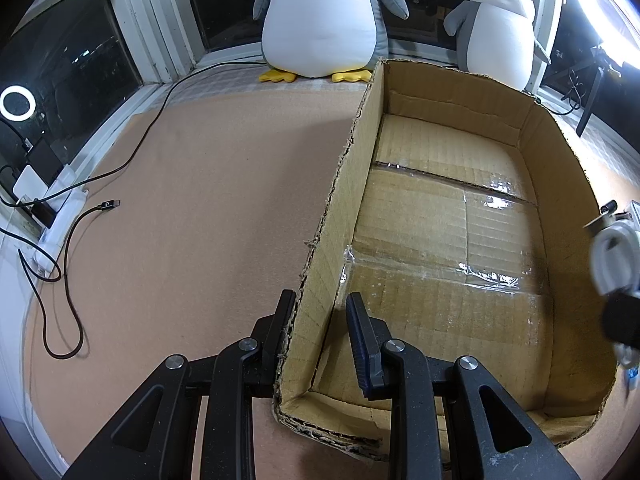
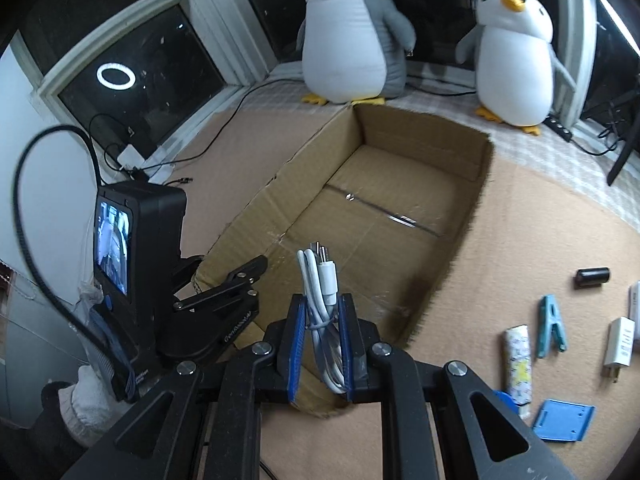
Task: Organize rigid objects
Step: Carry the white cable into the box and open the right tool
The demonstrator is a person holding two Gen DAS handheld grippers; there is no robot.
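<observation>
Right gripper (image 2: 322, 344), closest to its camera, is clamped on a bundled white cable (image 2: 326, 308), held upright above the near end of the cardboard box (image 2: 384, 208). Box: open-topped, sits on the tan surface (image 2: 520, 240). Left gripper (image 1: 320, 340) straddles the box's left wall, fingers parted, outer finger (image 1: 280, 328) against the cardboard (inner one stands clear). Loose to the right of the box: blue plate (image 2: 564, 420), patterned tube (image 2: 519, 364), white charger (image 2: 620, 342), teal clothespin (image 2: 552, 326), black cylinder (image 2: 593, 277).

White cable (image 2: 325, 312), brown box (image 2: 400, 216), perhaps teal clip (image 2: 552, 326).
</observation>
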